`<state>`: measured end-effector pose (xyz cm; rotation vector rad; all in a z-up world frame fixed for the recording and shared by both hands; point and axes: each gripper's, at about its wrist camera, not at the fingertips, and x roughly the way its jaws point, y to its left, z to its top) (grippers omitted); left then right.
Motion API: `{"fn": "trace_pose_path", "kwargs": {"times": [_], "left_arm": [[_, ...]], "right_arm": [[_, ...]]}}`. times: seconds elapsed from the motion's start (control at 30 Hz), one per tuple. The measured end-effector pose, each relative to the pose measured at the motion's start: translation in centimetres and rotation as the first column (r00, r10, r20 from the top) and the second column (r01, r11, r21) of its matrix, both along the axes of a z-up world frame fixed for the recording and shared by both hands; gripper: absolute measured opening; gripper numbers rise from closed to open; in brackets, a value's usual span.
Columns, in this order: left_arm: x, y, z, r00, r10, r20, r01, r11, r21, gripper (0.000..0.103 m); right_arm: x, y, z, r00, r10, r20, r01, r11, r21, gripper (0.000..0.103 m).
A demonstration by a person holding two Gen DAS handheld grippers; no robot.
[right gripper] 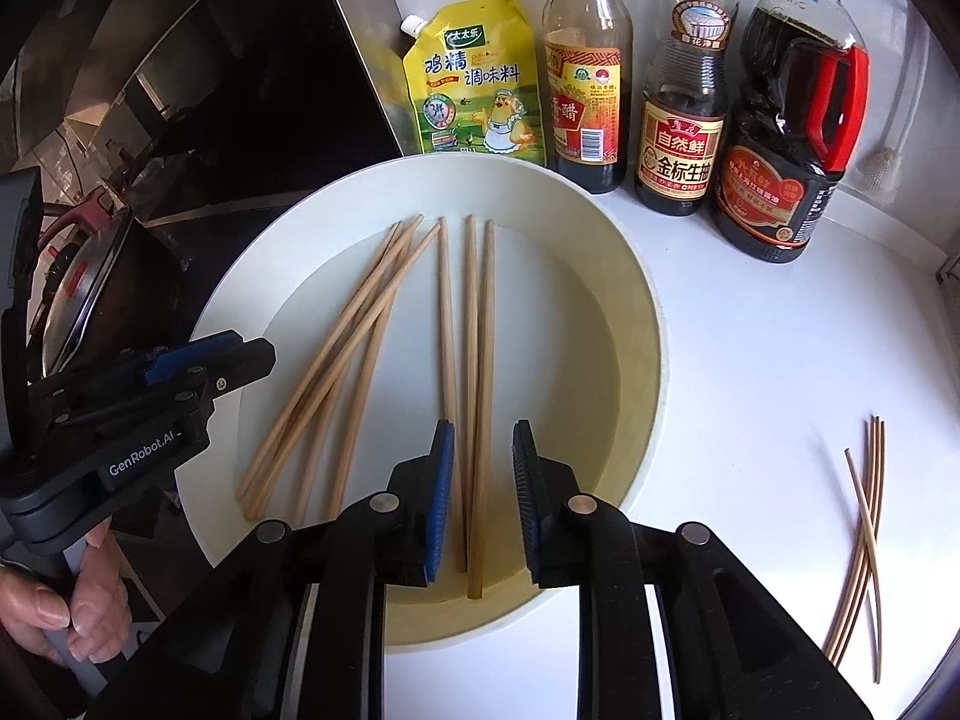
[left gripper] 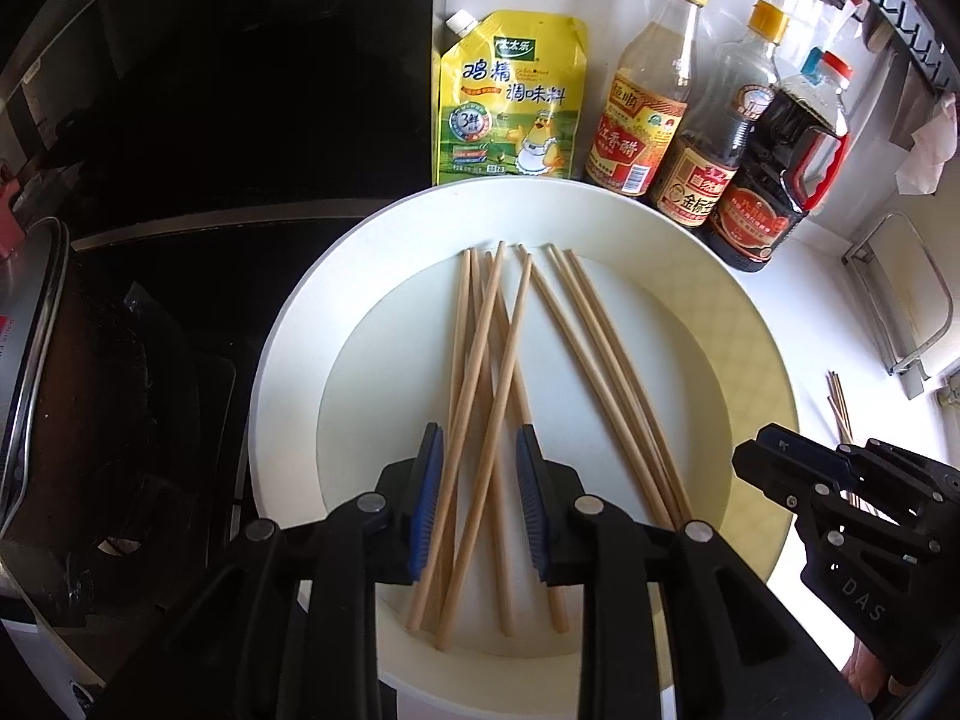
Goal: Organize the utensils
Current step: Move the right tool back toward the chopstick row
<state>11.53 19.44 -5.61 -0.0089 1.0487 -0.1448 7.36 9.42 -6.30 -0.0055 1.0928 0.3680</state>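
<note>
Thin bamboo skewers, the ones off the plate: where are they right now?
In the right wrist view the thin skewers lie loose on the white counter, right of the white plate and nearer the camera than the red-handled soy sauce jug.

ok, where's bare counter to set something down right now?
Free: the white counter right of the plate, between the sauce bottles at the back and the thin sticks near the front edge. Crowded: the plate's well under the chopsticks, the back row from yellow pouch to bottles, and the stove side left.
</note>
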Motion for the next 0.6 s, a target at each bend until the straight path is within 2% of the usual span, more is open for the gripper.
{"fn": "trace_pose_path", "kwargs": {"times": [0.1,0.37,0.6], "left_arm": [[-0.6,-0.3,0.4,1.000,-0.006,0.012,0.006,1.000,0.000,0.031],[-2.3,-1.4,1.7,0.999,-0.021,0.047,0.021,1.000,-0.008,0.051],[-3.4,-2.9,2.4,0.997,-0.052,0.057,0.052,0.999,-0.002,0.052]], "right_arm": [[-0.8,-0.6,0.5,1.000,-0.017,0.014,0.016,1.000,0.007,0.026],[-2.9,-2.0,1.6,0.998,-0.043,0.045,0.042,0.999,0.024,0.029],[-4.0,-3.3,2.1,0.995,-0.077,0.060,0.074,0.996,0.045,0.035]]}}
